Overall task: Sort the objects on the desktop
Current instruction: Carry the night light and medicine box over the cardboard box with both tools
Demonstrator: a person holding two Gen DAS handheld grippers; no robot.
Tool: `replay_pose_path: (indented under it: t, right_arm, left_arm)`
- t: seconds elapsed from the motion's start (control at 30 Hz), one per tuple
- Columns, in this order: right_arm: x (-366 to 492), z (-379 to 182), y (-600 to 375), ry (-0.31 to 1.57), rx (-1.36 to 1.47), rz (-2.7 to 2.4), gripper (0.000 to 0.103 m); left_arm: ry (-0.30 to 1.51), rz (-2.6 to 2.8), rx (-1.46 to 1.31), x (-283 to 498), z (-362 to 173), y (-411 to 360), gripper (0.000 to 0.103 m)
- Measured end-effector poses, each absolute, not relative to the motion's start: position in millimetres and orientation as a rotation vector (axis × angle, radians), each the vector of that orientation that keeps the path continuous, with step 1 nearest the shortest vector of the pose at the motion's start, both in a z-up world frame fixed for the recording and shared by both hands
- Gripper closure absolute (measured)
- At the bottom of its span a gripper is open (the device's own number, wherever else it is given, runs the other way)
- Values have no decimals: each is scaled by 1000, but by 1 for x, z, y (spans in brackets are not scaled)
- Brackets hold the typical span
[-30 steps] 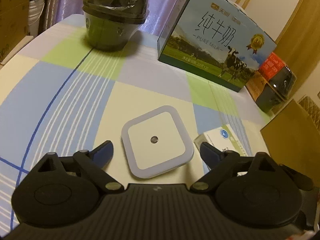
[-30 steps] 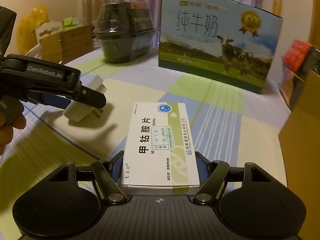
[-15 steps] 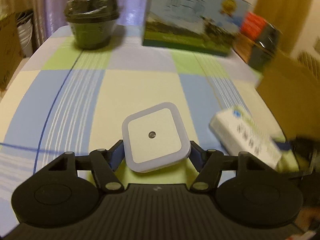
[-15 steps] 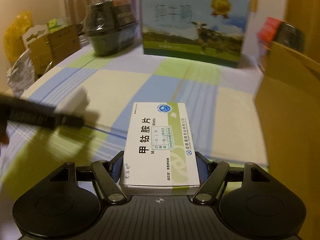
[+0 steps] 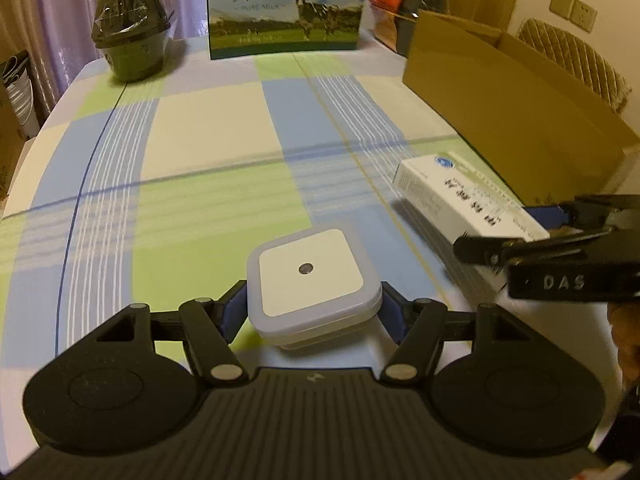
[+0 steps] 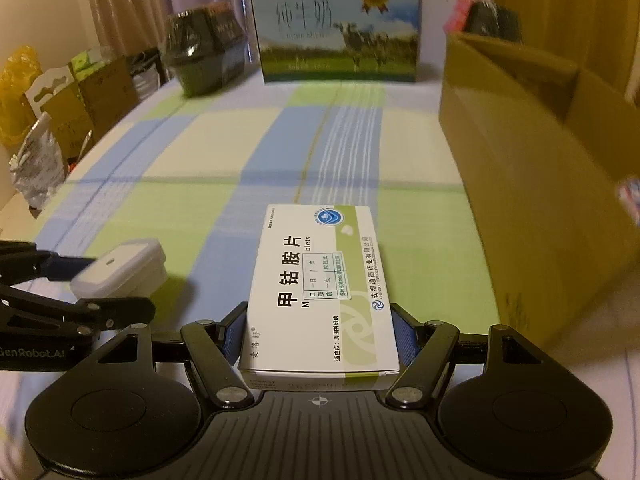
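Mid-sort: left gripper [image 5: 312, 312] clenched on the white night-light plug [image 5: 310, 284] at lower centre, right gripper [image 6: 318, 332] clenched on the medicine box [image 6: 320, 284], both above the checked tablecloth [image 5: 200, 152]; open cardboard carton [image 5: 512, 120], right of frame, apparently awaits both.

Night light [image 5: 312, 280] left of the medicine box [image 6: 320, 284]; cardboard box [image 5: 508, 108] right, milk carton [image 5: 286, 8] behind.

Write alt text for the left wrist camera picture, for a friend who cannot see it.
The left gripper clamps a square white plug-in night light above a checked tablecloth. At right, the right gripper holds a white medicine box near an open cardboard box; a milk carton stands at the back.
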State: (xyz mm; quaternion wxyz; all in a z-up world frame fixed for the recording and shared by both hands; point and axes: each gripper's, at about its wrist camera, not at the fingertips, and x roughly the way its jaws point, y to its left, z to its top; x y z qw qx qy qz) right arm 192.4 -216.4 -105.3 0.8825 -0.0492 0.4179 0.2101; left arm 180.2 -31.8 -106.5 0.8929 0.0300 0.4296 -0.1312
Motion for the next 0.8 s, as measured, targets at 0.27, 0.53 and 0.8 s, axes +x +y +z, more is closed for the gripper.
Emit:
replay_pose_path:
  t: [0.27,0.53,0.8]
  right_arm:
    - [173,-118,-210,887,-137,425,35]
    - [173,-121,-215,884,-147,421,35]
    - [175,-121,-227,875,-128,362,35]
  left_arm:
    - [859,-215,114,148,-115,-56,40]
    - [834,-205,87,144,-117,-57,40]
    - [834,-193,59,146,-120,-55,26]
